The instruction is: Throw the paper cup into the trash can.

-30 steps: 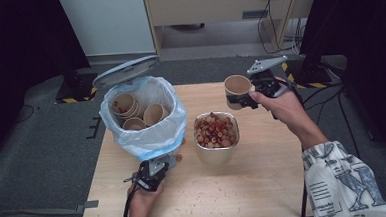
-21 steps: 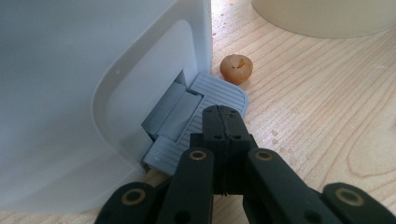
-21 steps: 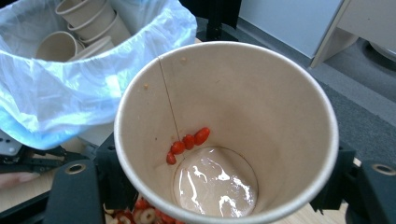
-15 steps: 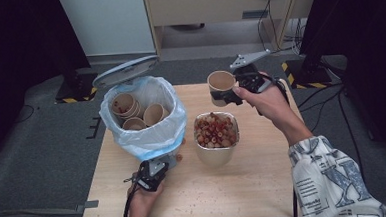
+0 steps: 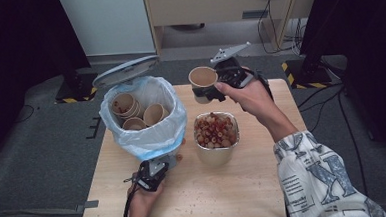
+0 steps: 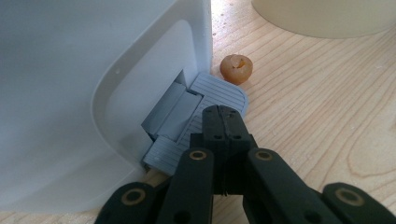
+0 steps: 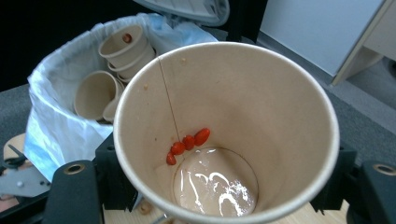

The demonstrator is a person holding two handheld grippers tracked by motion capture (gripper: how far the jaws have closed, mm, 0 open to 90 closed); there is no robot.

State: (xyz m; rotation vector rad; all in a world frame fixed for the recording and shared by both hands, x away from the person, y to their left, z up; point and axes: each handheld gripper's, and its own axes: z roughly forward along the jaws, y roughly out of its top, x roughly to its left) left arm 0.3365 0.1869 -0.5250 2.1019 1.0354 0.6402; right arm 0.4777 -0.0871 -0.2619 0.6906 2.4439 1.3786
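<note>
The right gripper (image 5: 203,92) clasps a paper cup (image 5: 202,78) upright beside the bin (image 5: 147,136), likely so its dregs and red berries (image 7: 188,142) stay in. The left gripper (image 6: 223,122), clenched empty, presses the bin's pedal (image 6: 219,91), propping the lid (image 5: 125,70) open.

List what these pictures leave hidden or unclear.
- Right gripper pads: in the right gripper view, the paper cup covers them.
- Bin base: in the high view, the bag's overhang hides it.
- Pedal front: in the left gripper view, the left gripper hides it.
</note>
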